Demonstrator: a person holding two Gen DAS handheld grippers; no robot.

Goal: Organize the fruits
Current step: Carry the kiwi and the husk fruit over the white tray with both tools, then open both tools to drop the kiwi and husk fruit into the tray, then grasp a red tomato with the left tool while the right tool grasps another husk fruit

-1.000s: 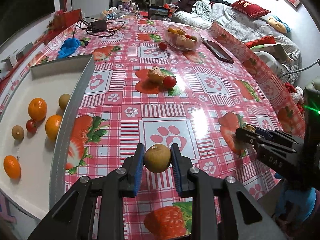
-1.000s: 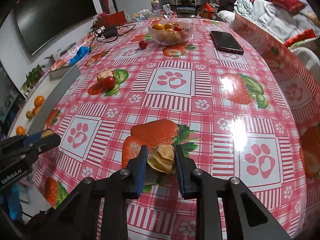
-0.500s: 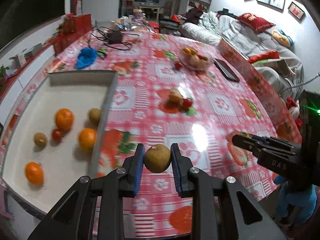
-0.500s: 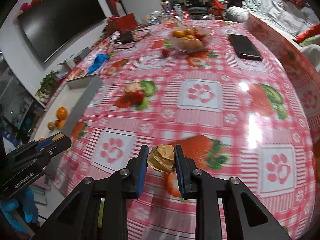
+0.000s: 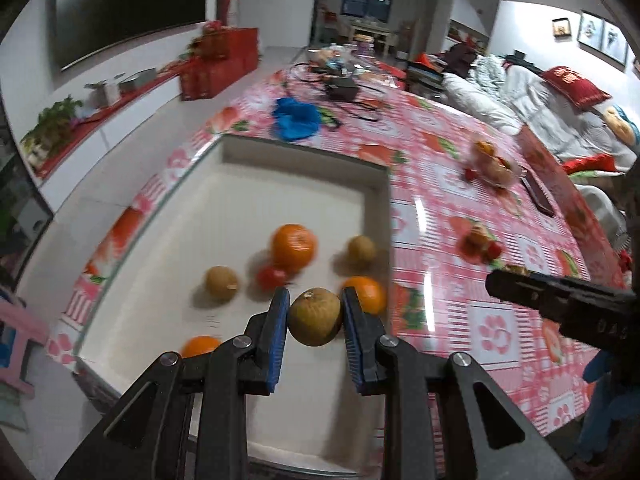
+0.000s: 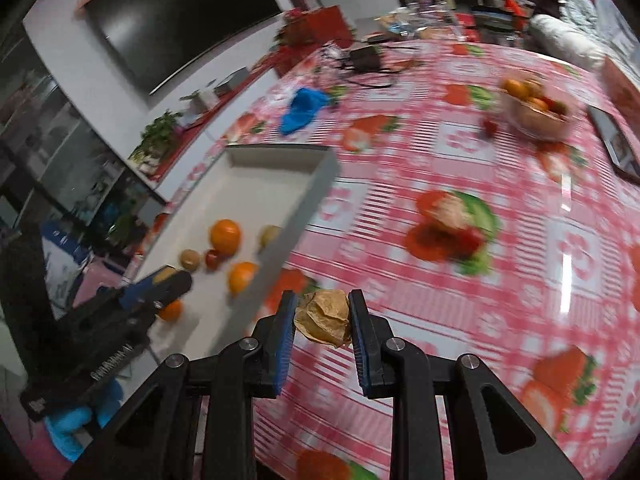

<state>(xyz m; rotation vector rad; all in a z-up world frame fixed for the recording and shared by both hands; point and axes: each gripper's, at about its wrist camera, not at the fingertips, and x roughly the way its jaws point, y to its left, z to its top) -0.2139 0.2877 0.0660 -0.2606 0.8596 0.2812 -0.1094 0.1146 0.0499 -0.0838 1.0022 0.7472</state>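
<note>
My left gripper [image 5: 314, 318] is shut on a round brown-green fruit [image 5: 314, 317], held above the near right part of the white tray [image 5: 288, 164]. Inside the tray lie several oranges [image 5: 294, 242], brown fruits [image 5: 221, 283] and a small red one [image 5: 271, 276]. My right gripper [image 6: 323, 318] is shut on a papery tan husk fruit [image 6: 324, 317] over the tablecloth just right of the tray wall [image 6: 294, 232]. The left gripper [image 6: 154, 286] shows at the left of the right wrist view, the right gripper [image 5: 560, 292] at the right of the left wrist view.
A glass bowl of fruit [image 6: 534, 110] stands far back on the red checked tablecloth [image 6: 500, 300], with a husk fruit and red fruit [image 6: 456, 224] mid-table. A blue cloth [image 5: 296, 118], cables [image 5: 344, 92] and a dark phone [image 6: 616, 146] lie further off. A blue-gloved hand [image 6: 74, 426] is at lower left.
Both grippers have swung left with their fruits. The left one has gone from above the tablecloth to above the tray, and the right one has come up close to the tray's wall.
</note>
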